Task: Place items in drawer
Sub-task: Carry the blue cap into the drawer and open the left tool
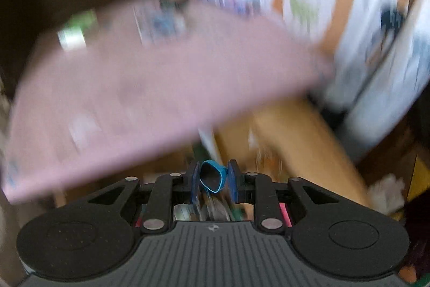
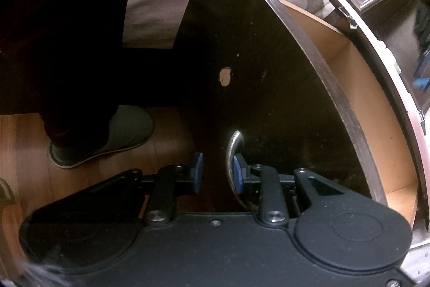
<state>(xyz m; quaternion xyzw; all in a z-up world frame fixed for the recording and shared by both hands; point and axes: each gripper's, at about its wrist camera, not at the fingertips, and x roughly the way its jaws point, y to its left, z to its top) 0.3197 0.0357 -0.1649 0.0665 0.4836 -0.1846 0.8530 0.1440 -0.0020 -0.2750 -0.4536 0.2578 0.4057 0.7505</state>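
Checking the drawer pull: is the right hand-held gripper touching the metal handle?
Touching. In the right wrist view one blue pad of the right hand-held gripper lies against the metal handle; the other stands clear.

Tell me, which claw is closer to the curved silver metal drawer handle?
Right. The right claw sits at the curved silver metal drawer handle, one pad against it. The left claw grips a small blue loop; no handle shows in its blurred view.
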